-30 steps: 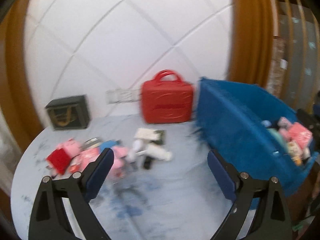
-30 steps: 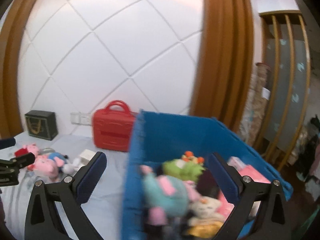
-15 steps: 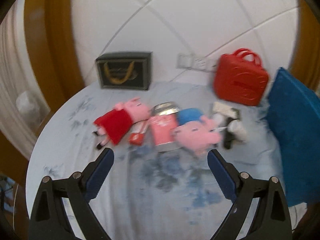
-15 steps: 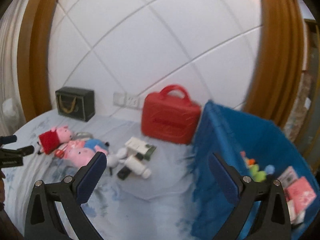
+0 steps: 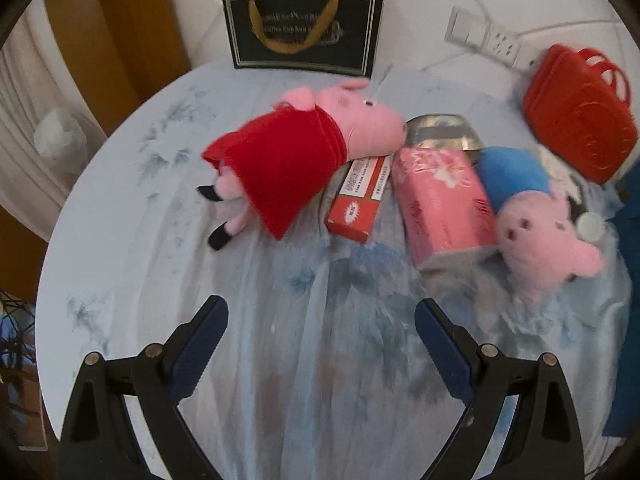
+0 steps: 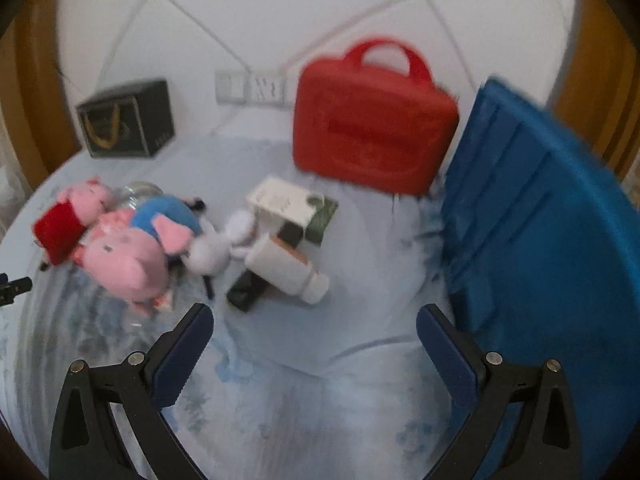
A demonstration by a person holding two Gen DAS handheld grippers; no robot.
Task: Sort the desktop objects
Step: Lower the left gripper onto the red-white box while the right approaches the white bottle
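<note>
A pink pig plush in a red dress (image 5: 304,148) lies on the round table beside a small red box (image 5: 358,196), a pink packet (image 5: 442,200) and a pig plush in blue (image 5: 536,216). My left gripper (image 5: 320,334) is open and empty, just short of them. In the right wrist view the plushes (image 6: 124,252), a white plush (image 6: 218,248), a white bottle (image 6: 288,270), a black item (image 6: 246,292) and a white box (image 6: 284,200) lie ahead of my open, empty right gripper (image 6: 314,338). The blue bin (image 6: 552,224) stands to its right.
A red carry case (image 6: 372,136) stands at the back against the wall, also in the left wrist view (image 5: 580,132). A black gift box (image 5: 304,32) stands at the back left. The table (image 5: 120,280) wears a pale blue cloth and drops off at left.
Both grippers swung left from the blue bin and came down toward the table. The left one closed in on the plushes and boxes; the right now faces the bottle and box.
</note>
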